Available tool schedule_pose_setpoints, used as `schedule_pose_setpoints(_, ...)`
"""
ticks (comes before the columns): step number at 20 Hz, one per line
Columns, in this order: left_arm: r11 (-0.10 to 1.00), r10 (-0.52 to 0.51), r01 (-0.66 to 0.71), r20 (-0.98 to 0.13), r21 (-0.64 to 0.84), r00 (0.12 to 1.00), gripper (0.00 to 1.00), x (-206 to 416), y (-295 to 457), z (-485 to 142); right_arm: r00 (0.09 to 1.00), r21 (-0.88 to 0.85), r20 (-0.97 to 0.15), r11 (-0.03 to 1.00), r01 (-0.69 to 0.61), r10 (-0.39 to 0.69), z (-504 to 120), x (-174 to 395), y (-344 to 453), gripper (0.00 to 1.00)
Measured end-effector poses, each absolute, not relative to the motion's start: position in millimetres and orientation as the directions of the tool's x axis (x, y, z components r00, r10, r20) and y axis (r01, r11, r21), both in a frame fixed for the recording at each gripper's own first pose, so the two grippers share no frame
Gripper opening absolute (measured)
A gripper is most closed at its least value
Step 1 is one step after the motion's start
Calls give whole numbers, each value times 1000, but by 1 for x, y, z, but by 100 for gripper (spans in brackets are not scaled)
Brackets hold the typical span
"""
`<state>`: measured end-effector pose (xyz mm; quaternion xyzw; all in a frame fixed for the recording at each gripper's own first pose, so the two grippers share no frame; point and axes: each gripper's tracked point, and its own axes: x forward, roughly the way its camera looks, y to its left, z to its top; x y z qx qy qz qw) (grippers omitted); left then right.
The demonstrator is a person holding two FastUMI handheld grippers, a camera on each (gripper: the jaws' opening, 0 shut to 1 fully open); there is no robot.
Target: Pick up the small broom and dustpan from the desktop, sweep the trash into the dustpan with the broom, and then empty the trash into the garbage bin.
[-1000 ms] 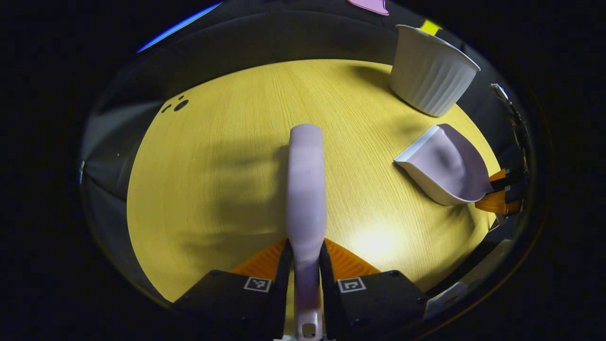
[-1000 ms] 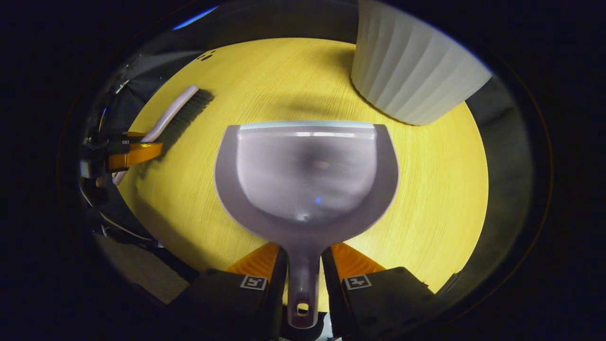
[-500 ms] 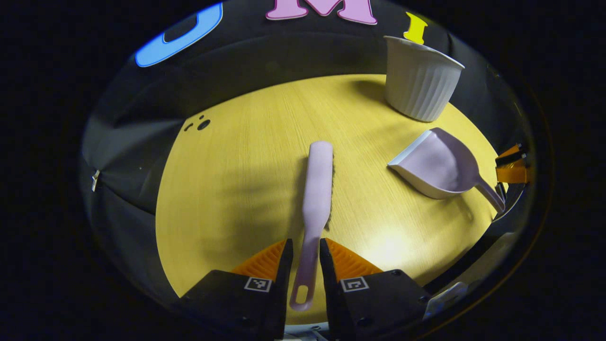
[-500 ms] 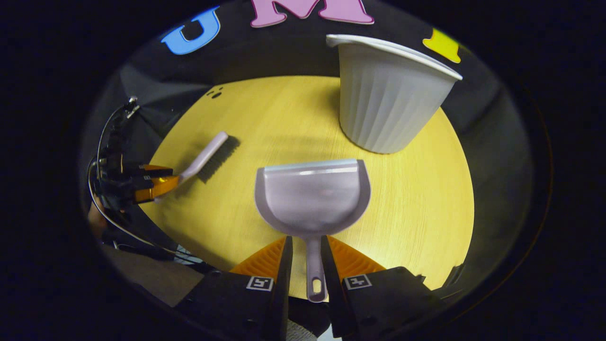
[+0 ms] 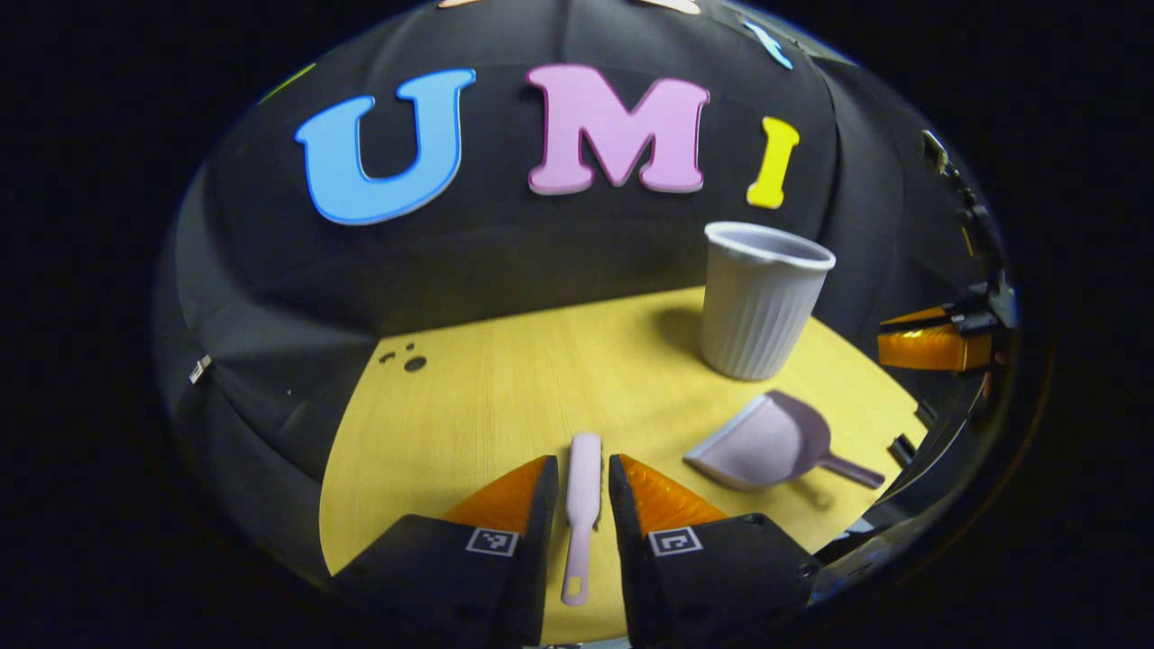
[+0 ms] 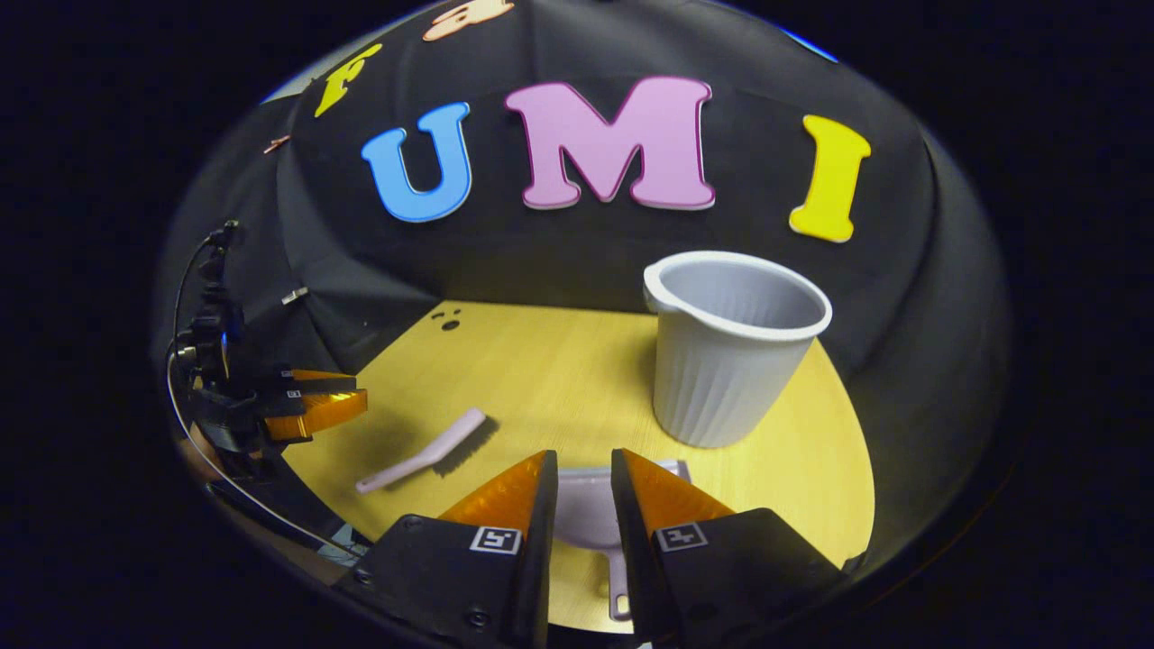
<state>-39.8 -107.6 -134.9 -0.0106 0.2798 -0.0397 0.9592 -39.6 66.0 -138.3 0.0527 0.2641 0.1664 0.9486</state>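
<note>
Left gripper view is showing both grippers (image 5: 577, 491) (image 6: 581, 482) hovering narrowly parted and empty above broom (image 5: 581, 505) and dustpan (image 6: 586, 518), so descending to grasp looks next.

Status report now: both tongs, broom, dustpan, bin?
Left tongs and right tongs open, above the table, holding nothing. Broom and dustpan lying flat on it. Bin upright behind the dustpan, nothing in the way.

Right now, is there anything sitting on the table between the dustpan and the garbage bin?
Nothing visible. In the left gripper view, bare desktop separates the dustpan from the garbage bin behind it. The broom lies off to the side, and the small dark specks sit at the far edge, away from that path.
</note>
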Motion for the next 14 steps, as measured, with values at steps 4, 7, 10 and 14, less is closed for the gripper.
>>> schedule_pose_setpoints(4, 994, -100, 80, -343, -72, 934, 38, -31, -114, -67, 888, 96, -342, 951, -293, 308, -102, -29, 61, 40)
schedule_pose_setpoints(7, 987, -138, 110, -280, -115, 950, 36, -38, -124, -42, 912, 42, -281, 953, -299, 299, -83, -30, 65, 48)
schedule_pose_setpoints(10, 986, -150, 124, -277, -110, 949, 37, -35, -126, -44, 906, 57, -268, 944, -325, 328, -72, -31, 80, 43)
schedule_pose_setpoints(14, 985, -154, 120, -315, -124, 936, 37, -36, -132, -58, 904, 53, -272, 943, -328, 330, -71, -25, 79, 41)
